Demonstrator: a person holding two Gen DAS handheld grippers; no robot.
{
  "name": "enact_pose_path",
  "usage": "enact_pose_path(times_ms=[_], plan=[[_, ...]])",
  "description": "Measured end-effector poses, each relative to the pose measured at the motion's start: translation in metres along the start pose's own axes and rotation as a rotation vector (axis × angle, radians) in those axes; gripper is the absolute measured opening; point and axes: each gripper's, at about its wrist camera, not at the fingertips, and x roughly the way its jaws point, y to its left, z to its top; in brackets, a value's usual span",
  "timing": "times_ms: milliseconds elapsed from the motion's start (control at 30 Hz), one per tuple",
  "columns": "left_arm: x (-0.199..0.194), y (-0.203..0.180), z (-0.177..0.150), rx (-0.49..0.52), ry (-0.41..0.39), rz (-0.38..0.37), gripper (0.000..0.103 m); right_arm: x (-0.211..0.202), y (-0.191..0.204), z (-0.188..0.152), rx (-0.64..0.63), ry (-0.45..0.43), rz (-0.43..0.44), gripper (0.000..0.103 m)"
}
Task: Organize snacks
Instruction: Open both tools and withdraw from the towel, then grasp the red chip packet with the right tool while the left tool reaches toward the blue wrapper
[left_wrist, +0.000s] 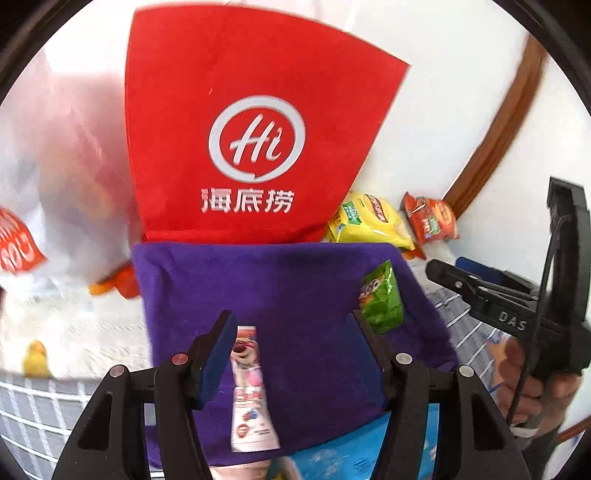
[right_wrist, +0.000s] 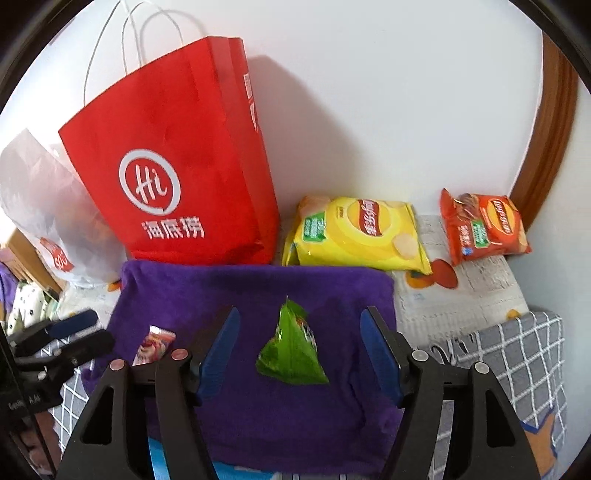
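Purple cloth (right_wrist: 258, 406) hides its near edge behind both grippers; the pink snack stick (left_wrist: 249, 387) lies lengthwise between the spread left gripper (left_wrist: 295, 354), the green triangular packet (right_wrist: 291, 347) points its apex away between the spread right gripper (right_wrist: 299, 354).

The red paper bag (right_wrist: 177, 177) standing at the far side carries a white ring with "Hi" in script, and under it the white characters 海底捞. To its right, the yellow chip bag (right_wrist: 354, 236) and the orange-red chip bag (right_wrist: 484, 229) each show a red oval brand mark whose lettering is too small to read. In the left wrist view, the black body of the other gripper (left_wrist: 513, 314) bears the raised letters "DAS".
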Motion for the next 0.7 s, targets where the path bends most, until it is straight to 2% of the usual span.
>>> enact_pose_path(times_ms=[67, 100, 300, 533, 700], plan=[[-0.006, -0.005, 0.001, 0.024, -0.024, 0.029, 0.059, -0.007, -0.002, -0.006, 0.001, 0.002, -0.012, 0.068], [-0.011, -0.008, 0.002, 0.024, -0.036, 0.019, 0.059, -0.012, -0.004, -0.01, 0.005, 0.004, -0.012, 0.068], [-0.035, -0.013, 0.005, 0.0, -0.068, -0.122, 0.059, -0.037, -0.023, -0.031, 0.073, 0.018, -0.014, 0.068], [-0.065, -0.024, 0.007, 0.008, -0.136, -0.142, 0.059, -0.08, -0.047, -0.054, 0.071, -0.026, -0.084, 0.068], [-0.092, -0.029, 0.009, -0.014, -0.177, -0.206, 0.059, -0.113, -0.055, -0.077, 0.017, -0.067, -0.107, 0.068]])
